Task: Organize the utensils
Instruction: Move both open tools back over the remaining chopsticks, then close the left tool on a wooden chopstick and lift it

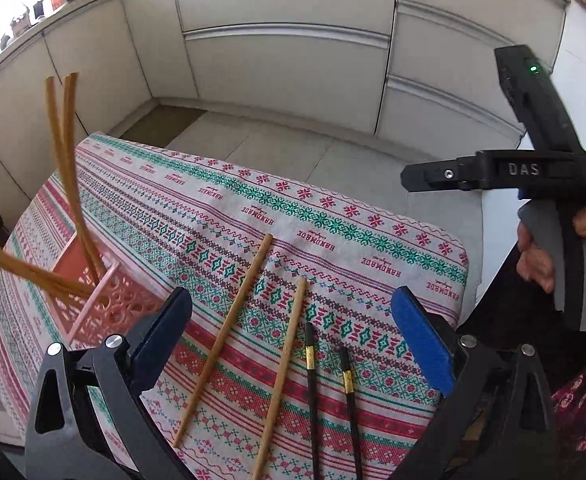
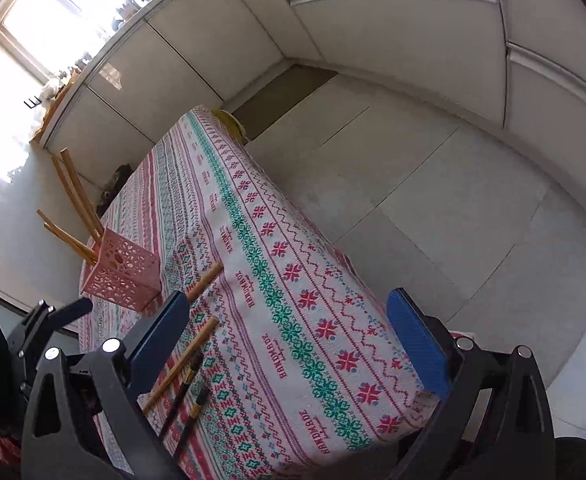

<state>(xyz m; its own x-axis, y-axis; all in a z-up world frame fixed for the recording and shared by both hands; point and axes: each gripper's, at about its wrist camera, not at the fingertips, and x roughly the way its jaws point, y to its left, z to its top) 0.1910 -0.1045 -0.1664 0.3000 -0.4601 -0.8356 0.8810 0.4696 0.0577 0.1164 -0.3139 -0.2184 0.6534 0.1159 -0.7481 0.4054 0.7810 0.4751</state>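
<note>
Seen first from the left wrist, the left gripper (image 1: 293, 328) hangs with jaws spread wide and empty over a patterned tablecloth (image 1: 373, 240). Between its blue pads lie two wooden chopsticks (image 1: 229, 332) and two black chopsticks (image 1: 313, 380), side by side. At left a pink perforated holder (image 1: 105, 312) stands with four wooden sticks leaning out of it. Only this view shows a hand (image 1: 553, 248) gripping the handle of the right gripper's tool at right.

From the right wrist, the right gripper (image 2: 289, 340) is likewise wide and empty above the cloth's near edge. Its left finger hides part of the loose chopsticks; the holder (image 2: 125, 276) sits beyond them. A bright window (image 2: 53, 20) appears here alone.
</note>
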